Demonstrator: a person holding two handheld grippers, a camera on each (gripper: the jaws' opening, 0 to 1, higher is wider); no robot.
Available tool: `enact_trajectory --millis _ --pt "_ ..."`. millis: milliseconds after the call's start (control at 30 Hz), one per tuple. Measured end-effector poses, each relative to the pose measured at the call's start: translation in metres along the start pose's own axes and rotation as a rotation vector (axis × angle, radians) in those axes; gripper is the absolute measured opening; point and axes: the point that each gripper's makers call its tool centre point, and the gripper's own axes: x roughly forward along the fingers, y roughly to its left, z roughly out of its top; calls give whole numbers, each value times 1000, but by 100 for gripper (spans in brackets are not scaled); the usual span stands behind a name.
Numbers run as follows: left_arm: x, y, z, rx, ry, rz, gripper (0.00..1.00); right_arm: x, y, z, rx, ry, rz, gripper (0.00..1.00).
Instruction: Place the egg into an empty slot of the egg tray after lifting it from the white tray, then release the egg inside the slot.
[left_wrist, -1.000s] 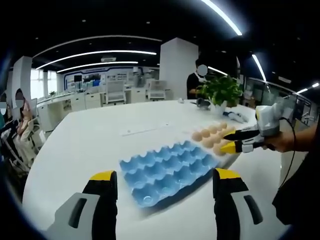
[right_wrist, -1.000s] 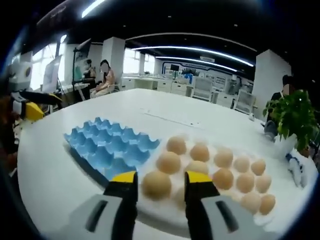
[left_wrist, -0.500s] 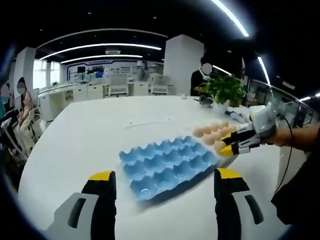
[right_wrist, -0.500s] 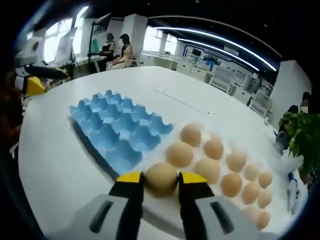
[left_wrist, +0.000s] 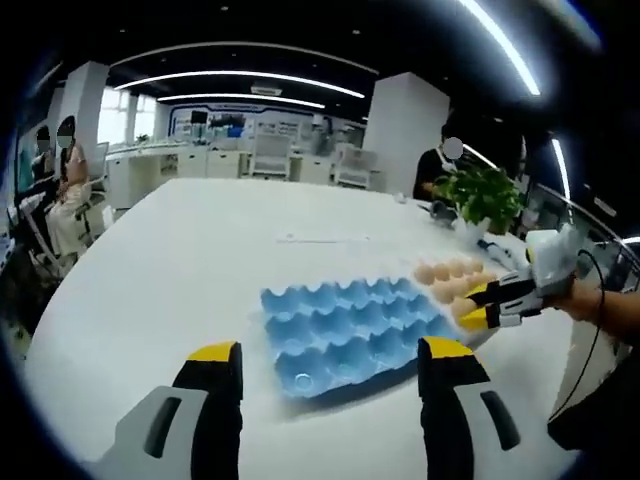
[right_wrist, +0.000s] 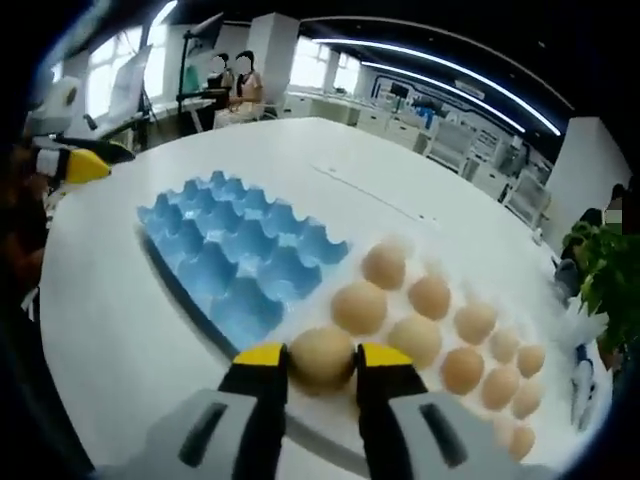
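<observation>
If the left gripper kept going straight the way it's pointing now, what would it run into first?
Most likely the blue egg tray, which lies straight ahead between the open jaws of the left gripper. Depth is hard to judge, so it might meet the white table just short of it.

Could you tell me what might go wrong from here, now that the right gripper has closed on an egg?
The right gripper pinches the egg only at its yellow tips, so it could slip or crack. Neighbouring eggs sit close and could be bumped on lifting. The blue egg tray lies loose and may shift.
</observation>
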Motion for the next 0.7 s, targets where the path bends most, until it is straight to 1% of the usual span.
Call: enact_trajectory --millis 33,100,200,267,333,367,400,467,533,600,700 --pt "0 1 1 1 -4 9 70 0 0 1 -1 -5 -2 26" --pt "-1 2 2 23 -7 9 70 -1 1 3 -34 -21 -13 26" --pt "-2 -3 2 31 -15 -27 74 -4 0 5 -41 -38 -22 26" --pt "-2 -4 -1 23 -5 -29 75 -6 -2 6 -12 -54 -22 26" --pt "-1 -4 -4 11 4 -32 74 -8 -6 8 40 -81 -24 26" --pt "-1 -4 -5 9 6 -32 73 -9 -7 7 65 -85 -17 26" --pt "-1 -4 -7 1 15 -34 73 -10 -8 8 79 -94 -21 26" --pt "0 -3 -9 -2 21 -36 73 -9 -8 8 73 -89 -16 26" --pt "0 -3 -9 0 24 -35 73 -10 -9 11 103 -108 -12 26" --pt "1 -3 -8 3 20 -34 73 -11 -11 14 173 -125 -6 26" --pt "1 -4 -7 25 16 -35 72 -14 -16 16 191 -131 -9 26"
